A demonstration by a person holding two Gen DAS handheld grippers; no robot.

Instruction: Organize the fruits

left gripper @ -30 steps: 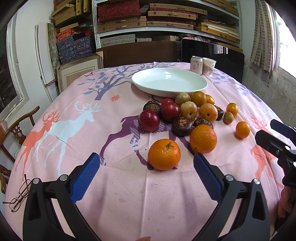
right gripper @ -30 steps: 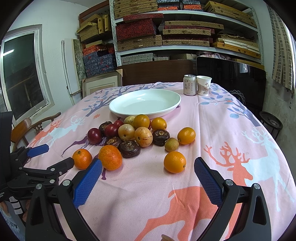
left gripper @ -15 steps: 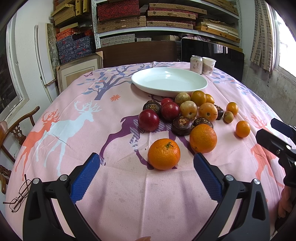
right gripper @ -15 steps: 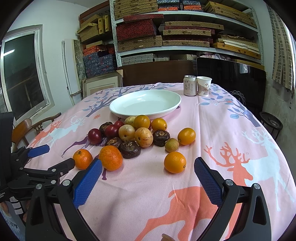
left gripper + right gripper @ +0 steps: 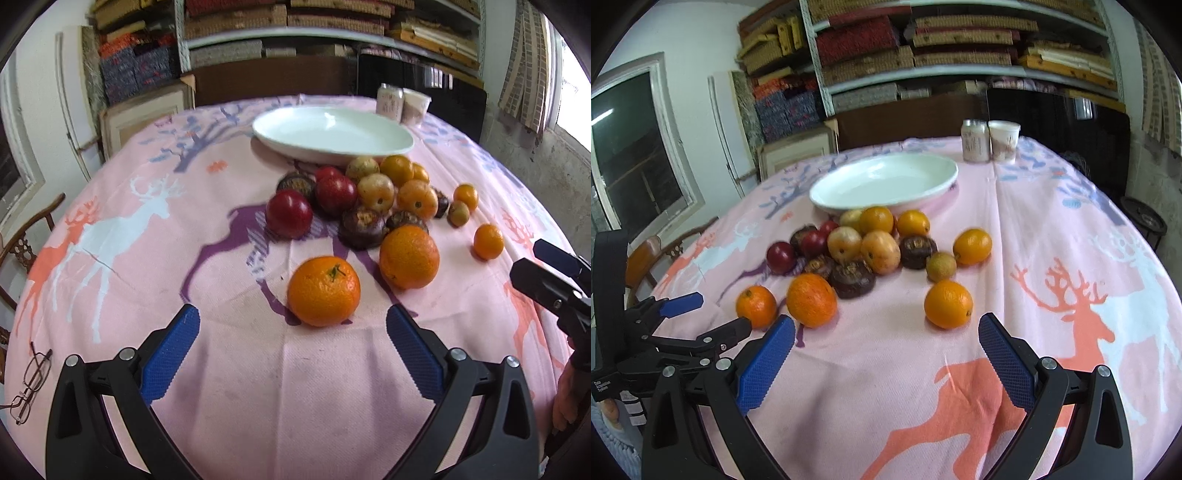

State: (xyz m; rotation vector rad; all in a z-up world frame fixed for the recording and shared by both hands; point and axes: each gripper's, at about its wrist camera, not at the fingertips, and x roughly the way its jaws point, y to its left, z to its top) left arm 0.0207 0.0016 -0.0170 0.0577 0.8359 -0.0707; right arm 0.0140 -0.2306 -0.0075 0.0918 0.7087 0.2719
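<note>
Both tools wide open, empty, fruit pile blurred, right tool cut off.

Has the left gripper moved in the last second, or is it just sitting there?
Yes. The left gripper has crept forward: in its own view the white dish and the nearest orange sit slightly lower and closer.

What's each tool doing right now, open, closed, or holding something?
Left tool: open, holding nothing.
Right tool: open, holding nothing.
</note>
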